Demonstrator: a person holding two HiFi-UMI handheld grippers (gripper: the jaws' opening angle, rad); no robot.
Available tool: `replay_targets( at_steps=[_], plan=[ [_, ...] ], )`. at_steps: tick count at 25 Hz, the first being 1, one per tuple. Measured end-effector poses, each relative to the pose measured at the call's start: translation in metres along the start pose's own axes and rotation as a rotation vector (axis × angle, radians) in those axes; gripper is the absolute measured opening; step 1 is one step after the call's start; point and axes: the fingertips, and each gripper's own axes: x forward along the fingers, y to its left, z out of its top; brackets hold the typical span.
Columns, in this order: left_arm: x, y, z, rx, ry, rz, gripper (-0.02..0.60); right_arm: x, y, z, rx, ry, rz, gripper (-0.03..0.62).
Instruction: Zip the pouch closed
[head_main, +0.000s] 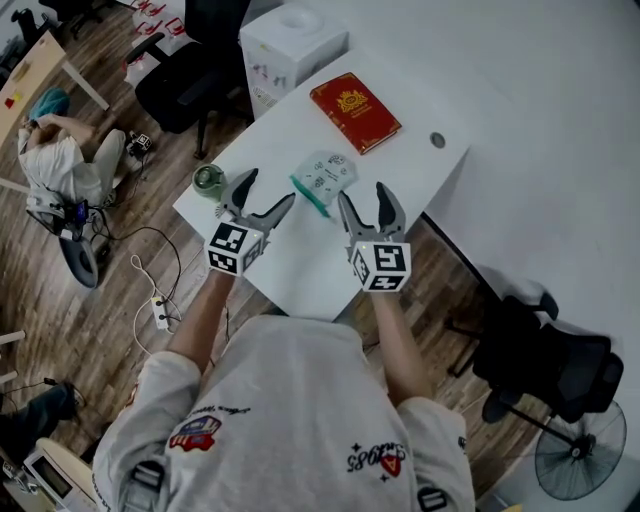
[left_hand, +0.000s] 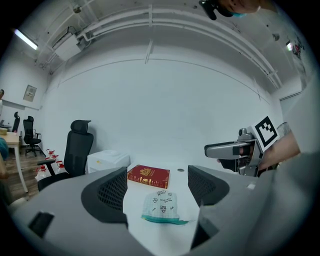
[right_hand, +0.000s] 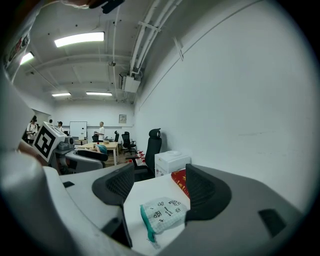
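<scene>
An open office with a wood floor and black chairs surrounds a white surface, seen from above over the person's shoulders. On it lies a small pale printed pouch, flat, with its teal zipper edge turned toward the person. A red book lies well beyond the pouch, and a green jar sits near the surface's left edge. The left claw hovers just left of the pouch with its jaws wide apart and nothing between them. The right claw hovers just right of it, equally wide and empty. Neither claw touches the pouch. The zipper probably has yet to be grasped, and the slider is too small to place with certainty. A good way forward is for one claw to pinch the fabric at the zipper's end and hold it taut. The other claw would then nip the pull tab and draw it straight along the teal band, keeping low so the light pouch does not lift or bunch.
</scene>
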Motion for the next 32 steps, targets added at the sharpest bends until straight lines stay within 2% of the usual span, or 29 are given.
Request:
replay_targets(
  at_steps=[10,18,27,32],
  plan=[
    [0.003,-0.003,-0.025,0.008,0.049,-0.013,0.367,0.007,0.003,-0.052,0.014,0.128,0.046,0.29],
    [-0.004,0.0,-0.043,0.011,0.086,0.001,0.367,0.013,0.003,-0.127,0.001,0.292,0.088,0.291],
    [-0.028,0.008,-0.063,0.001,0.128,0.053,0.367,0.023,0.02,-0.194,-0.071,0.471,0.207,0.276],
    [-0.045,0.013,-0.072,-0.016,0.14,0.09,0.367,0.025,0.025,-0.226,-0.104,0.566,0.241,0.275]
  ],
)
